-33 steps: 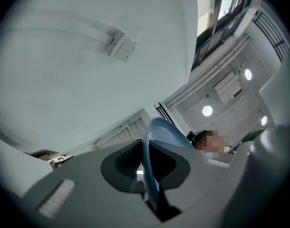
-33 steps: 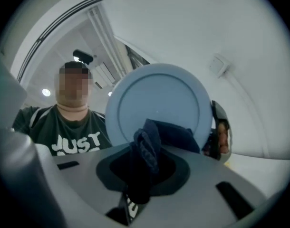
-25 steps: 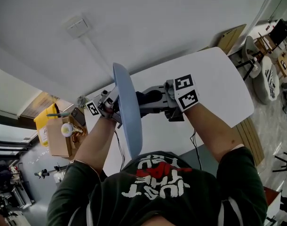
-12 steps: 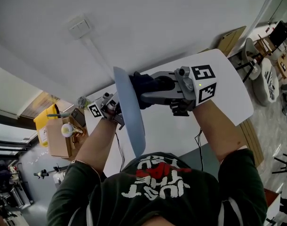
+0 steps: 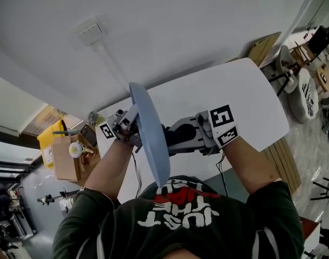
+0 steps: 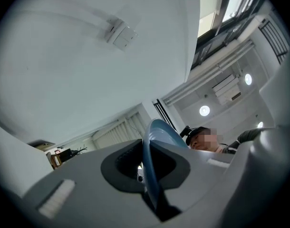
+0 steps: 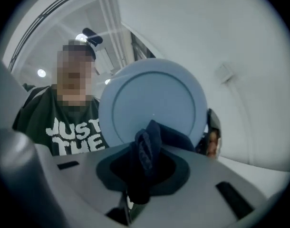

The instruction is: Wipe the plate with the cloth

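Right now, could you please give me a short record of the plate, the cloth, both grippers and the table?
plate: light blue, held on edge above the table
cloth: dark, bunched, at the plate's face; contact unclear
left gripper: shut on the plate's rim
right gripper: shut on the cloth
table: white, below the plate

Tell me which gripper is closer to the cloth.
Right. The right gripper is shut on the cloth; the left gripper clamps the plate from its other side.

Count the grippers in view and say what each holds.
2. The left gripper, at the head view's left, clamps the plate by its rim, holding it on edge. The right gripper, to its right, grips a dark cloth at the plate's face.
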A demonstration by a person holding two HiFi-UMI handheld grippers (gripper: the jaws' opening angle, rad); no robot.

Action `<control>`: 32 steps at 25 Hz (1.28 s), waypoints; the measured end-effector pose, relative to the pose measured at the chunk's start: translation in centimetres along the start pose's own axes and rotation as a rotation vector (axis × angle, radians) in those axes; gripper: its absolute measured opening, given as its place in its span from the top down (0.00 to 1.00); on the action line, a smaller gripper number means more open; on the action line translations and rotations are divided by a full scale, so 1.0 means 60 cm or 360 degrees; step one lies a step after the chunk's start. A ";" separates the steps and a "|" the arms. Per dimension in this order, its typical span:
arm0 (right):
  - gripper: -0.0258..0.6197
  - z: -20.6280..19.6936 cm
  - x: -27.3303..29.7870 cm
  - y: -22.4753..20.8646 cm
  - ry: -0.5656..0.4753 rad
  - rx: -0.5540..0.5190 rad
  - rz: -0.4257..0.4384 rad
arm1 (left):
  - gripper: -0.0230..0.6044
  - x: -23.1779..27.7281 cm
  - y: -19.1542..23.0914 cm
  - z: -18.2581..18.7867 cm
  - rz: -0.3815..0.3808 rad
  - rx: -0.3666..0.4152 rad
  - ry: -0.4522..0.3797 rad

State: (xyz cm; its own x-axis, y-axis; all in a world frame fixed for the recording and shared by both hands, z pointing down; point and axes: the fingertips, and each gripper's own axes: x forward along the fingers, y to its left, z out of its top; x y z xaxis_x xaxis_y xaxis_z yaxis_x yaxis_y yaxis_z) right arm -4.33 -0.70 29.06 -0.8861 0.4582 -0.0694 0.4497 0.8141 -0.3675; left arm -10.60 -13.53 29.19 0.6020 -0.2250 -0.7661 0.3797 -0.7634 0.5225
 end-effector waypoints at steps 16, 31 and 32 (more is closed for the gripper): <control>0.90 -0.082 -0.449 -0.120 -0.0405 0.0042 -0.1764 | 0.93 -0.148 0.169 0.024 0.0981 0.0232 0.0068; 0.90 -0.201 -0.554 -0.138 -0.0327 0.0126 -0.2071 | 0.93 -0.253 0.407 -0.073 0.1865 0.0258 0.0446; 0.90 -0.208 -0.559 -0.141 -0.0322 0.0135 -0.2078 | 0.93 -0.261 0.419 -0.081 0.1911 0.0258 0.0468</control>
State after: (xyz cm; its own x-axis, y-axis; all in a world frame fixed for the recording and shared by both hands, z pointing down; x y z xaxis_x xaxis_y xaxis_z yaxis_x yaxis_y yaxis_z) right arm 22.97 -18.48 46.08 -0.6641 -0.7068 0.2438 -0.7426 0.5855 -0.3252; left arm -7.09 -26.26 56.13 0.6501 -0.7036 0.2869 -0.5972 -0.2397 0.7654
